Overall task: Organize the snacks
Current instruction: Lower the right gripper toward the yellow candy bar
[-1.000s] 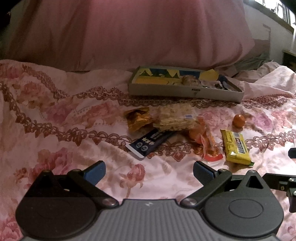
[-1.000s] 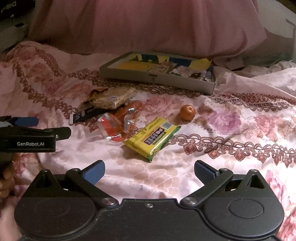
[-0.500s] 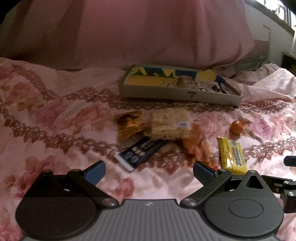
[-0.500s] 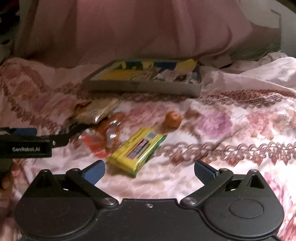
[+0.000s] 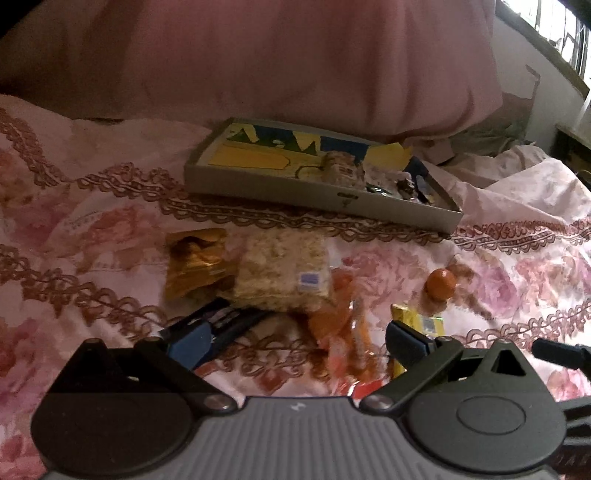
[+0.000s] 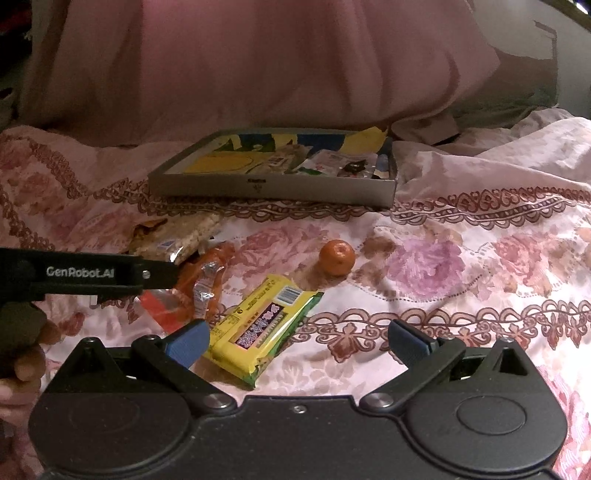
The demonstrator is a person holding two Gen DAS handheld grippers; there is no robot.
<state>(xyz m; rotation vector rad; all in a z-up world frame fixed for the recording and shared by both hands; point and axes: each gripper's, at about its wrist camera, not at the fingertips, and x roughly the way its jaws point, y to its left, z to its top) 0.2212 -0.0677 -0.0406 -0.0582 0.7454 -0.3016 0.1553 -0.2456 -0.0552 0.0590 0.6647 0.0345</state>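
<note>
While both tongs gape, L tongs (image 5: 295, 338) over orange packet (image 5: 338, 332), R tongs (image 6: 297, 341) nr yellow bar (image 6: 264, 326)

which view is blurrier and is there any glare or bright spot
Left wrist view is softer: the rice cracker pack and orange wrapper smear, and the window at top right blows out. Right wrist view is sharper: print on the yellow pack is visible; only foil glints on the orange wrapper.

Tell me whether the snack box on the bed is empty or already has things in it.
Partly filled. The box holds several wrapped snacks bunched at its right end, while its left half shows bare printed bottom.
</note>
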